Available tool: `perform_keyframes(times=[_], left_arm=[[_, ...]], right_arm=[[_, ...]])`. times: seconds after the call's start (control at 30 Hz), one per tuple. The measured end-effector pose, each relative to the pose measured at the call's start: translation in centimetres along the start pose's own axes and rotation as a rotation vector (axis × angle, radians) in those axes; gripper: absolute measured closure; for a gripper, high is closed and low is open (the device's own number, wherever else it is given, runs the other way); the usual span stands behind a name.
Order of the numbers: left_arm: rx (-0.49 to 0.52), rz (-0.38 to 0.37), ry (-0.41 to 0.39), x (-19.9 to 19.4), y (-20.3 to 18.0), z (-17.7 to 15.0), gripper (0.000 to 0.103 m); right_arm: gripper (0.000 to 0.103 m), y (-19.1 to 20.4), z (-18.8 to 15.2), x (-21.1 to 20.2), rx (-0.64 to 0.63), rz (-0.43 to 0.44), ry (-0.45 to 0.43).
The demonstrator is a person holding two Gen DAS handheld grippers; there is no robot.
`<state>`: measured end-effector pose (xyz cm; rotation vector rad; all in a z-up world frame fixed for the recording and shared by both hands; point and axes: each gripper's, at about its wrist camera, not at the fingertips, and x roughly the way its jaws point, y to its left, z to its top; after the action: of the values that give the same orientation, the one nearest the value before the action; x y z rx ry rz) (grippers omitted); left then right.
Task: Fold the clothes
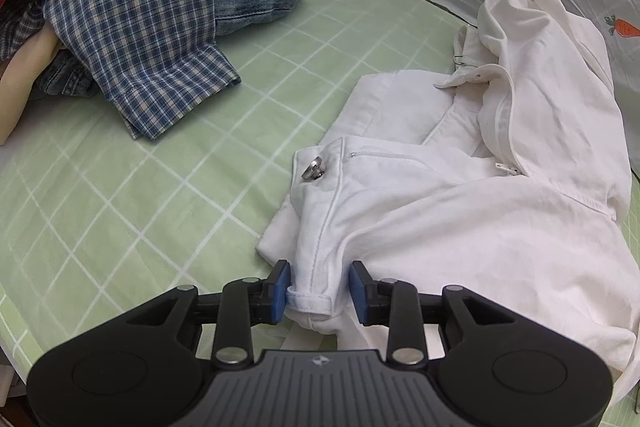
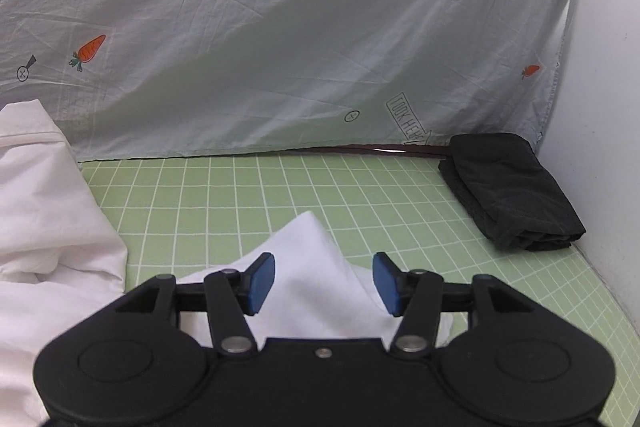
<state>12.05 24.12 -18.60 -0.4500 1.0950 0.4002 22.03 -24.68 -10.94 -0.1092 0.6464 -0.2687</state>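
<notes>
We see our left tool (image 1: 319,287) and right tool (image 2: 324,283) alike: matte black bodies, blue pads (image 2: 262,281), silver rivets, a ribbed grey plate (image 1: 320,379) at six o'clock.

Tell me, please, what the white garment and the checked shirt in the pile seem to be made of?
The white garment looks like a sturdy woven cotton, maybe white denim or twill: matte, with stitched seams, a metal button and a zipper. The checked shirt looks like thin woven cotton or a blend: its blue plaid appears woven in, and it drapes softly. The exact fibre cannot be told from the look.
</notes>
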Motion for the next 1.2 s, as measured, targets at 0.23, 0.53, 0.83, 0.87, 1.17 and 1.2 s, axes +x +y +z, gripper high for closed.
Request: perform_keyframes(times=[0.23,0.53,0.83,0.87,1.17,1.2], left_arm=[[-0.004,0.008,0.034,0.6,0.2,-0.1,0.056],[-0.002,0.007,0.03,0.6,0.2,-0.1,0.055],[0.044,0.048,0.032,0.7,-0.9,-0.2,0.05],[0.036,0.045,0.037,0.7,-0.8,-0.2,0.05],[-0.108,-0.037,0.083,-0.4,1.1,-1.4,0.049],[-0.114,-0.04,0.083,-0.5,1.1,-1.5,0.049]], right_arm=[[0.021,0.4,1.7,6.6,0.044,-0.009,0.142],[0.098,-4.4,-4.9,1.5,0.164,-0.039,0.197],[0.098,-5.8,-12.9,-3.8,0.097,-0.096,0.3],[0.097,-5.7,-12.4,-4.0,0.085,-0.101,0.289],[0.035,-3.6,-6.2,-4.8,-0.057,-0.041,0.078],[0.032,-3.1,-5.7,-4.2,-0.072,-0.02,0.072]])
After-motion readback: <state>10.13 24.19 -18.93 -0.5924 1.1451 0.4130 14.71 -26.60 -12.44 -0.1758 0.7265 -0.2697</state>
